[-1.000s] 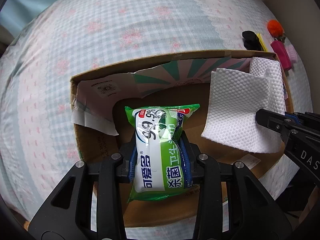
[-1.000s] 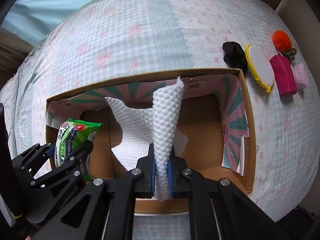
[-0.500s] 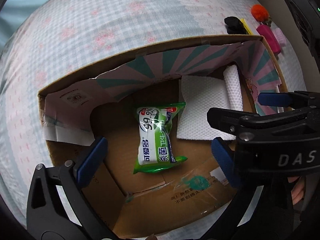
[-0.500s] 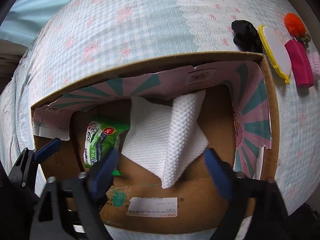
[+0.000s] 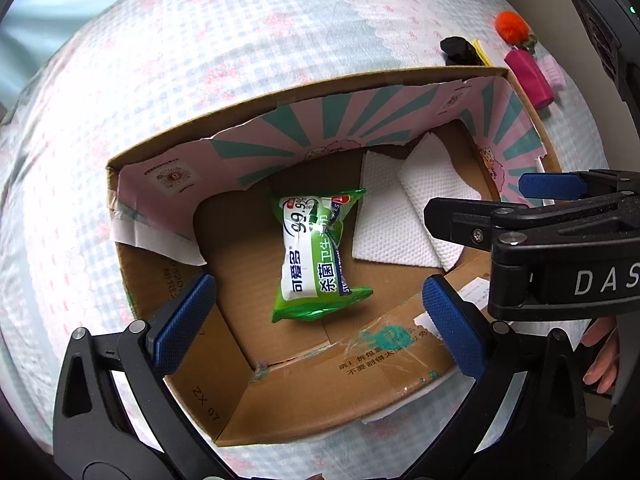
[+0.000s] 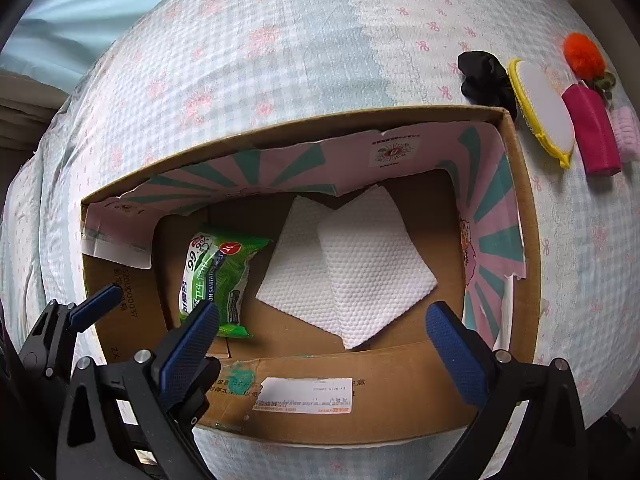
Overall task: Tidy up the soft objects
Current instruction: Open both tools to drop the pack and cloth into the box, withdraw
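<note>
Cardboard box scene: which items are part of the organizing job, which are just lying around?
In play:
cardboard box
green wipes pack
white paper towel

Maybe next, lying on the bedspread:
black scrunchie
yellow-rimmed pad
magenta pouch
orange pompom

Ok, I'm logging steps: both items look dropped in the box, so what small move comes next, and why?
Probably lift the right gripper toward the black scrunchie beside the box: the wipes and paper towel lie inside, and both grippers are open and empty.

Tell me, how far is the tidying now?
Done: wipes pack and paper towel lie in the box. In hand: nothing; left gripper and right gripper are open. Left: black scrunchie, orange pompom and pink pouch outside.
</note>
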The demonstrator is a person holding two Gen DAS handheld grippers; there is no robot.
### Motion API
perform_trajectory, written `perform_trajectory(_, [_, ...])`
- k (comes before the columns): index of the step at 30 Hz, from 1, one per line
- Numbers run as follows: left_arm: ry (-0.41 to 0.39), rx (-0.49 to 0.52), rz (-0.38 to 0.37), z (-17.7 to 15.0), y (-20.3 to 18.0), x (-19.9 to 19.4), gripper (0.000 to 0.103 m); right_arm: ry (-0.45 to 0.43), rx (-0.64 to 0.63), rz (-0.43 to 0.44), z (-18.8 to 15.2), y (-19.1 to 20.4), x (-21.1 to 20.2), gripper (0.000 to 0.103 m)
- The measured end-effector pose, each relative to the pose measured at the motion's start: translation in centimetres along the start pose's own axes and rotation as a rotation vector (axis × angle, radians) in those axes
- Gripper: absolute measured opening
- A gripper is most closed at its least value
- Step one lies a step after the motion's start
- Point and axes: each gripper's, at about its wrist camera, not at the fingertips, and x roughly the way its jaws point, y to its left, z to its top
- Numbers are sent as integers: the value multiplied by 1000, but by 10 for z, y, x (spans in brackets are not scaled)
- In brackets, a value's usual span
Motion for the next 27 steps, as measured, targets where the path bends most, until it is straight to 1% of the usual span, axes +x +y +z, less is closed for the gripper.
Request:
perform_trajectory(5, [-46,-12,31,-6,-6,-31,103,-32,-18,0,-10,1,-25,103])
perform_trajectory(7, [-65,-19,50,-9,-10,-47,103,-76,-37,-5,-14,4,-43,103])
perform_trajectory(12, [-133,-43,92,-20,-18,-100,103,-168,-81,-8,-36,12,-94,103])
perform_trajectory(16, [-196,-72,92,-33,-25,-147,103,-240,-98,-4,-57,19,-136,103])
perform_trajectory(20, [-253,-112,95,-47,-30,-193,103,-330,-114,-38,-81,23,-186,103])
perform_trajectory(22, [-285,-130,100,-54,-35,-214,103,-376,-110,-27,-91,21,-209,103])
perform_trajectory(24, [-319,-138,104,-61,-40,-232,103,-404,-109,-24,-102,19,-228,103])
perform_trajectory(27, [-359,-135,105,-66,-49,-250,103,-460,-127,-39,-117,16,-254,103])
